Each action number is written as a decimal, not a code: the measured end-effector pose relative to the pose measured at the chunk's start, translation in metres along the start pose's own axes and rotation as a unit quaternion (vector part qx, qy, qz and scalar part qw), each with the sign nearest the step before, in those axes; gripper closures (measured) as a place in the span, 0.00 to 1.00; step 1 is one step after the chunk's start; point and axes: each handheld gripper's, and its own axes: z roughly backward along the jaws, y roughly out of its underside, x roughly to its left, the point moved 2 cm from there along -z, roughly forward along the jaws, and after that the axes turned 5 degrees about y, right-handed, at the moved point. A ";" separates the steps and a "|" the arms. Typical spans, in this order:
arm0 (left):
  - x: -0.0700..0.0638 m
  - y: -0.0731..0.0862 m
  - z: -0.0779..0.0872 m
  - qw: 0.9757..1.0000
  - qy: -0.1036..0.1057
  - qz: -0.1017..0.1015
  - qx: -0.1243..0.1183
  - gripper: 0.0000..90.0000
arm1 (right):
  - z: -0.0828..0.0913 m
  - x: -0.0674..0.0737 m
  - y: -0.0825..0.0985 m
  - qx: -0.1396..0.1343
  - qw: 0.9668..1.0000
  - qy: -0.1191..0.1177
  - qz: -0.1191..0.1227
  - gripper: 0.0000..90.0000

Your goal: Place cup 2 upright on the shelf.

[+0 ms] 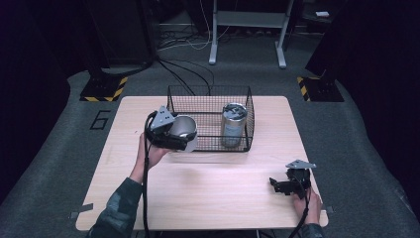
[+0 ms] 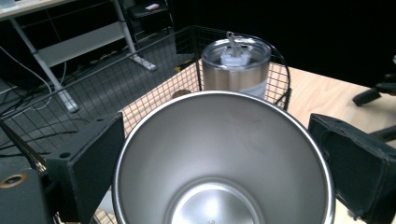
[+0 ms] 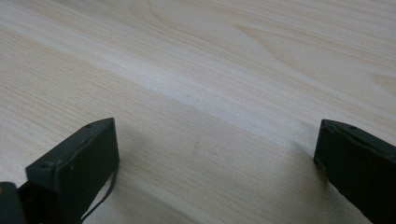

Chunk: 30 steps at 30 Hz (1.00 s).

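My left gripper [image 1: 184,135] is shut on an open steel cup [image 1: 183,127], held tilted at the left wall of the black wire basket [image 1: 198,94]. In the left gripper view the cup [image 2: 224,158] sits between the two black jaws, its mouth facing the camera. Inside the basket stands a lidded steel tumbler [image 1: 233,124], upright at the right side; it rises just past the cup's rim as the tumbler [image 2: 236,65]. My right gripper [image 1: 275,184] rests low over the table near the front right corner, open, with bare wood between its jaws [image 3: 215,163].
The light wooden table [image 1: 208,193] spreads out in front of the basket. Beyond the table lie floor cables [image 1: 188,69] and a white desk frame [image 1: 247,29]. Yellow-black taped bases [image 1: 104,89] stand at the back left and right.
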 end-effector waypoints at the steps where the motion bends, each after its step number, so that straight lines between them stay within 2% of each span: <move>1: 0.002 -0.002 -0.002 1.000 -0.003 -0.001 -0.001 0.07 | 0.000 0.000 0.000 0.001 1.000 -0.001 0.000 0.00; 8: 0.012 -0.009 -0.008 1.000 -0.008 0.007 0.001 0.07 | 0.000 0.000 0.000 -0.002 1.000 -0.001 0.000 0.00; 15: 0.023 -0.017 -0.014 1.000 -0.027 0.002 0.001 0.07 | 0.000 0.000 0.000 -0.002 1.000 -0.001 0.000 0.00; 20: 0.029 -0.019 -0.019 0.999 -0.034 0.010 0.003 0.07 | 0.000 0.000 0.000 -0.001 1.000 -0.001 0.000 0.00; 22: 0.033 -0.020 -0.022 0.999 -0.040 0.005 0.003 0.07 | 0.000 0.000 0.000 -0.002 1.000 -0.001 0.000 0.00; 26: 0.039 -0.020 -0.029 0.999 -0.042 0.017 0.009 0.07 | 0.000 0.000 0.000 -0.002 1.000 -0.001 0.000 0.00; 30: 0.046 -0.021 -0.037 0.998 -0.056 0.019 0.011 0.07 | 0.000 0.000 0.000 -0.001 1.000 -0.001 0.000 0.00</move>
